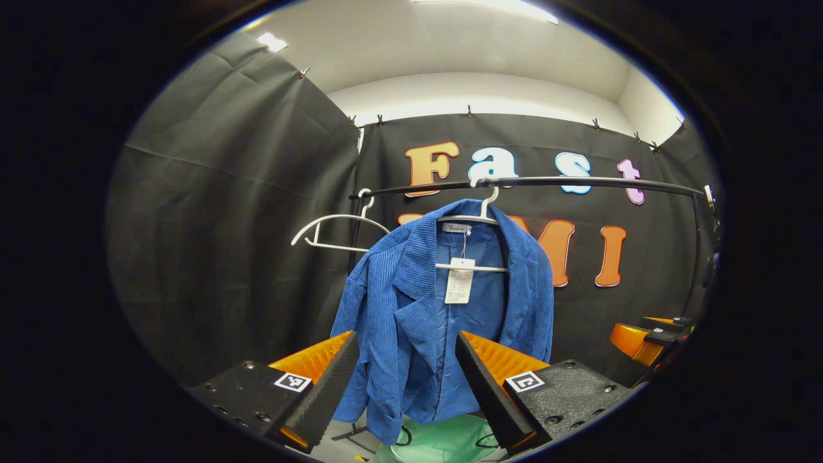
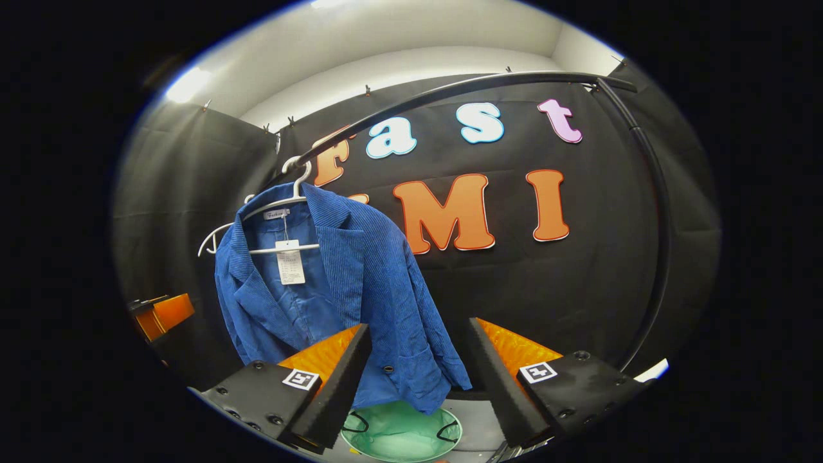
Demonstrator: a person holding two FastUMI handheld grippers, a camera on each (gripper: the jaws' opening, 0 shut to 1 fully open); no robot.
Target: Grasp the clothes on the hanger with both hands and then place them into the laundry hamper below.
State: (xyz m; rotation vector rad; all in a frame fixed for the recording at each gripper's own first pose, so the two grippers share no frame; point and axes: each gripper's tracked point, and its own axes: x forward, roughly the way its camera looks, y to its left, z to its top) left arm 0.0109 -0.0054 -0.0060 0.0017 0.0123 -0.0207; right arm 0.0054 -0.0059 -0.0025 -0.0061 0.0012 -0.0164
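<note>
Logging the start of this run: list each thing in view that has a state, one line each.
Blue jacket: hanging on its hanger, unbuttoned, tag dangling inside.
Empty white hanger: on the rail, bare.
Green hamper: on the floor below, open.
Left gripper: fingers open, holding nothing.
Right gripper: fingers open, holding nothing.

1. A dark metal clothes rail (image 1: 578, 182) runs across the booth in front of the black cloth wall (image 1: 225, 225); in the right gripper view the rail (image 2: 450, 90) bends down at its right end into an upright post.
2. A bare white hanger (image 1: 334, 233) hangs from the left part of the rail, tilted.
3. Small clips (image 1: 469, 110) pin the top edge of the cloth.
4. A white ceiling (image 1: 450, 45) with a bright light strip (image 1: 508, 6) lies above the cloth.
</note>
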